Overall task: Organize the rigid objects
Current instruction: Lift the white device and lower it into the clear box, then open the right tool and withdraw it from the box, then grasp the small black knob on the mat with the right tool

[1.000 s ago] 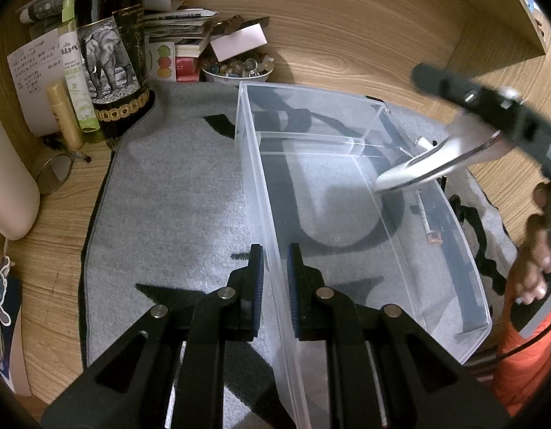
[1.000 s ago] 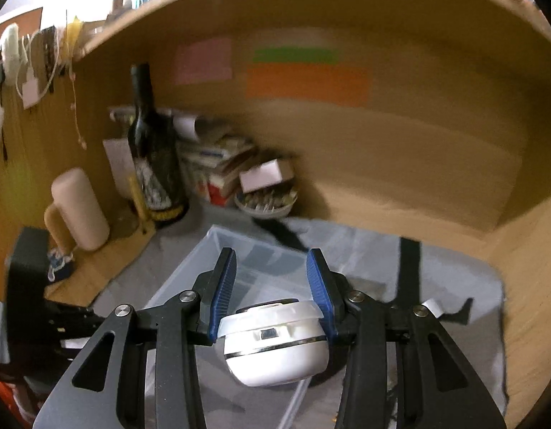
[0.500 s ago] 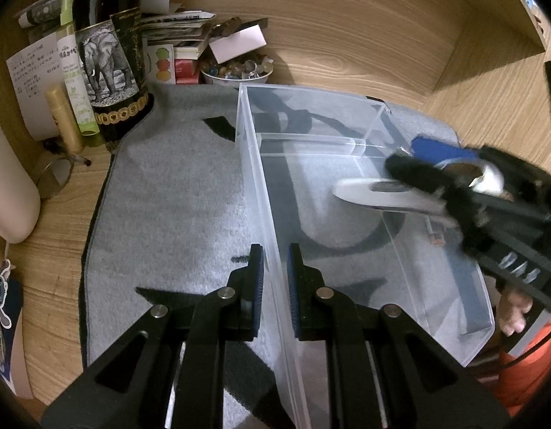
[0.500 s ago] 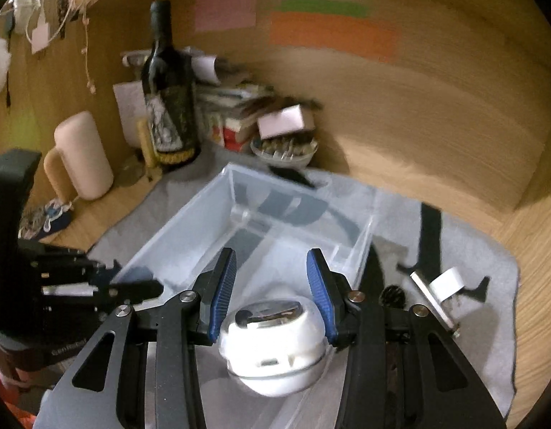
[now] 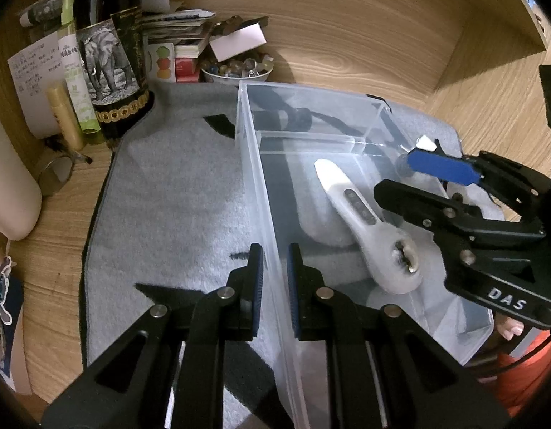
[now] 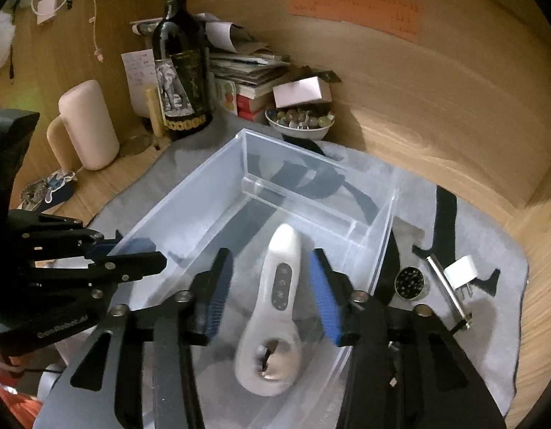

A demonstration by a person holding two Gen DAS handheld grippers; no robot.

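Honestly, my main worry at that moment was the clear plastic bin (image 5: 256, 164) shifting under me. My left gripper (image 5: 274, 271) was pinched tight on the bin's near wall, one pad outside and one inside, holding it against the grey mat (image 5: 175, 193). If that clamp slipped or I tugged sideways, I judged the light bin could skid on the cloth or tip toward me.

My right gripper (image 6: 273, 286) hung over the bin's large compartment with its jaws opening; the pads stood clear on both sides of the white handheld device (image 6: 281, 296), which lay flat in the bin, slim end toward the divider (image 6: 304, 200), round head toward me. It looked released, though I could not tell whether the head rested fully on the floor or leaned on the side wall. Lifting out carelessly, I could have clipped it with a pad and flicked it against the wall, or knocked the bin's right edge.

Outside the bin, on the mat to the right, waited a small round tin (image 6: 409, 282), a metal rod (image 6: 449, 287) and a white plug (image 6: 461, 271). They lay close together, so I reckoned a wide grab might nudge a neighbour off toward the mat's edge
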